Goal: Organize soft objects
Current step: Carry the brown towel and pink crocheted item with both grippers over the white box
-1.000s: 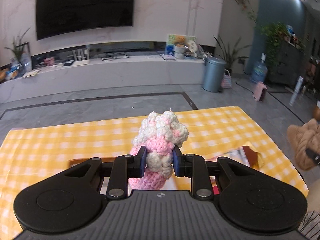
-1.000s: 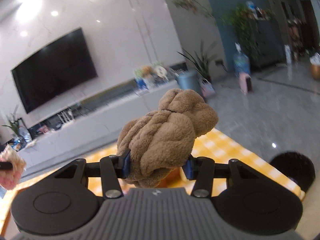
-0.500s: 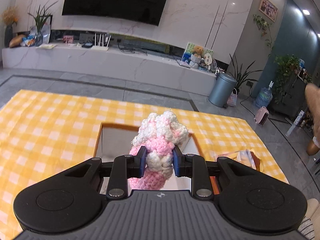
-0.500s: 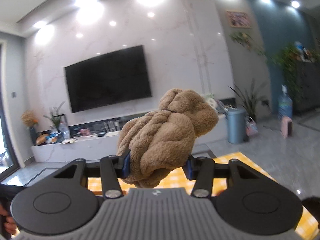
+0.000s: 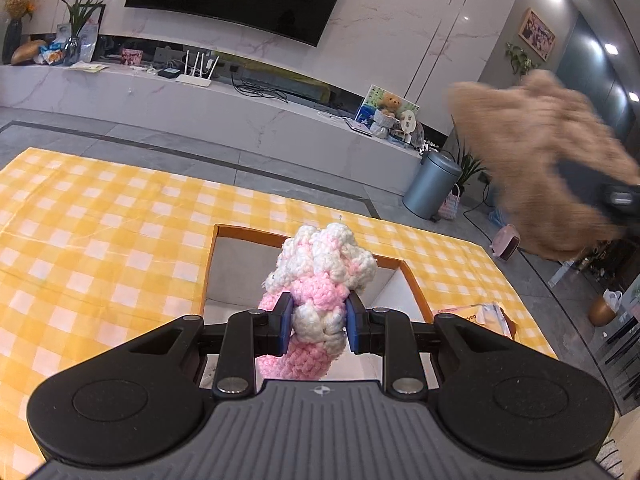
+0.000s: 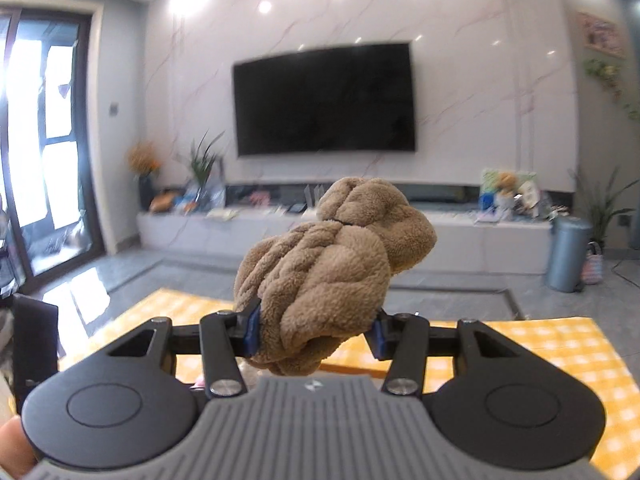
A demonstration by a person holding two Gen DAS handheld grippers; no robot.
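While the left wrist view looks down over a table covered in a yellow and white checked cloth (image 5: 100,240), the left gripper (image 5: 319,322) sits at the lower centre of the frame with its two blue-padded fingers pressed against a pink and white crocheted toy (image 5: 318,288). The toy is pinched at its narrow middle; its knobbly white top rises above the fingers and its pink lower part hangs below them. Just behind the toy, in the middle of the frame, is an open box (image 5: 240,272) with an orange rim and a pale grey inside, resting on the cloth. A small printed packet (image 5: 476,316) lies on the cloth at the lower right, near the box.

At the upper right of this view, a blurred brown plush toy (image 5: 532,152) is held in the air, with a dark part of the right gripper (image 5: 600,196) over it.

In the right wrist view, the right gripper (image 6: 316,332) fills the bottom of the frame, its fingers closed on the same brown plush toy (image 6: 332,276), which bulges above and below them at the centre. The checked cloth (image 6: 560,344) shows low in the frame behind it. A black television (image 6: 324,100) hangs on a marble wall at the upper centre, and a grey bin (image 6: 568,254) stands on the floor at the right.
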